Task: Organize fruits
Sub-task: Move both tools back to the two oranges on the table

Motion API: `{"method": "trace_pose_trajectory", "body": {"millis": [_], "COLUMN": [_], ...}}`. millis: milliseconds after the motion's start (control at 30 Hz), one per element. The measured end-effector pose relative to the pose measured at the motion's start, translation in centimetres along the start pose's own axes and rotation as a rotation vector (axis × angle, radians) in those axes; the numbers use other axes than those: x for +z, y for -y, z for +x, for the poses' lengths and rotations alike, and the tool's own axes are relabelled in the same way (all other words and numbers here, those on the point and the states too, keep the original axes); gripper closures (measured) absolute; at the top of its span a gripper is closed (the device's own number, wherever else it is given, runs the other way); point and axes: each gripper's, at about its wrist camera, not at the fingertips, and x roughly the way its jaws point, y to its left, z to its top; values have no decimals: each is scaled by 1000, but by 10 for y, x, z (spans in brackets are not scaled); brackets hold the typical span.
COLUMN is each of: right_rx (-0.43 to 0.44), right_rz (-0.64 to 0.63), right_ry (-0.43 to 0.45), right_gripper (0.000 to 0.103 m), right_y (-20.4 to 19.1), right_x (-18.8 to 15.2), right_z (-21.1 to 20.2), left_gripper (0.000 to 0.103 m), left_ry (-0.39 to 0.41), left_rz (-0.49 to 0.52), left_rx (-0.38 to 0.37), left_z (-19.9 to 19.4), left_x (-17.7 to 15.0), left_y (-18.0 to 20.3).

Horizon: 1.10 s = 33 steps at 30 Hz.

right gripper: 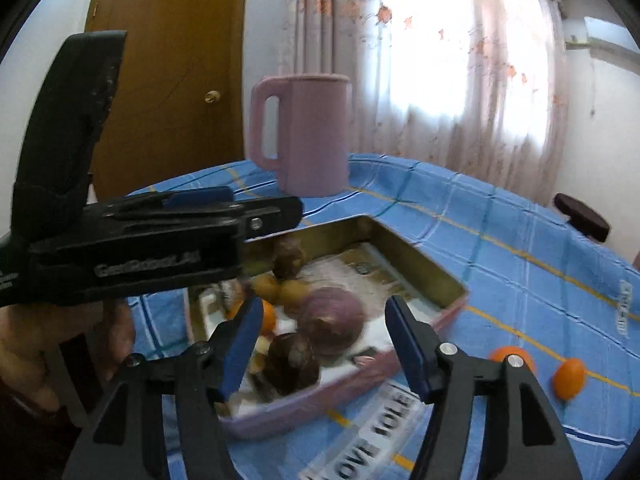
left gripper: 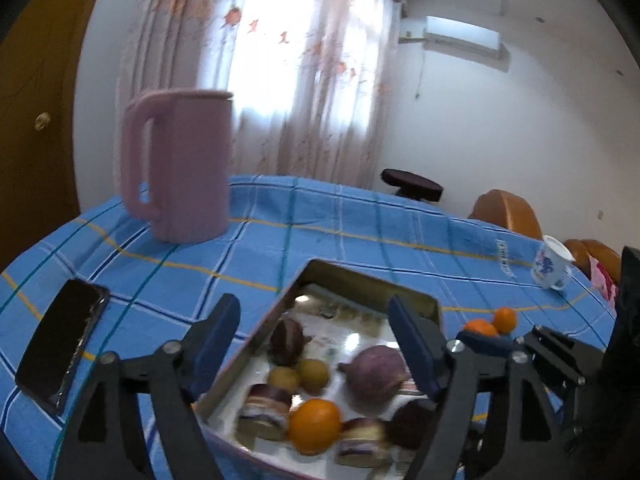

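Hovering released, both claws — left claw (left gripper: 316, 344), right claw (right gripper: 320, 344) — frame a rectangular metal tray (left gripper: 348, 276).

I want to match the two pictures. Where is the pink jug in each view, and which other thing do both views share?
Left wrist view: the pink jug stands upper left, on the blue checked cloth behind the tray.
Right wrist view: the pink jug stands at top centre, behind the tray's far corner.
Shared landmark: the metal tray that holds fruit.
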Motion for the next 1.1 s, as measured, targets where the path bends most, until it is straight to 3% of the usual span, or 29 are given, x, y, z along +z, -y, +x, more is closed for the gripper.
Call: {"method": "trace_pose_trajectory", "body": {"millis": [233, 367, 533, 667, 867, 900, 933, 1100], "right_rx": [-169, -335, -417, -419, -344, -331, -328, -310], "right_rz": [103, 204, 301, 328, 335, 344, 359, 370], "right_ry": [26, 14, -44, -99, -212, -241, -257, -254], "right_gripper": [38, 38, 38, 38, 39, 43, 62, 66], "right_y": [69, 120, 163, 177, 180, 182, 185, 184], "right_x": [-11, -21, -34, -42, -44, -45, -47, -52], "right_z": [-36, -47, -42, -31, -3, 2, 5, -2], "left_gripper": [15, 14, 13, 13, 13, 13, 13, 13], "left_ry": [-20, -57, -125, -170, -175, -176, -176, -179], "left_rz": [105, 160, 228, 259, 256, 255, 257, 279], "left_rx": [-90, -134, -156, -121, -120, -119, -121, -146], "left_z": [7, 21, 50, 70, 73, 74, 74, 74], "left_x": [-2, -5, -15, -19, -21, -22, -22, -23], "left_y": [63, 99, 138, 147, 144, 144, 145, 152]}}
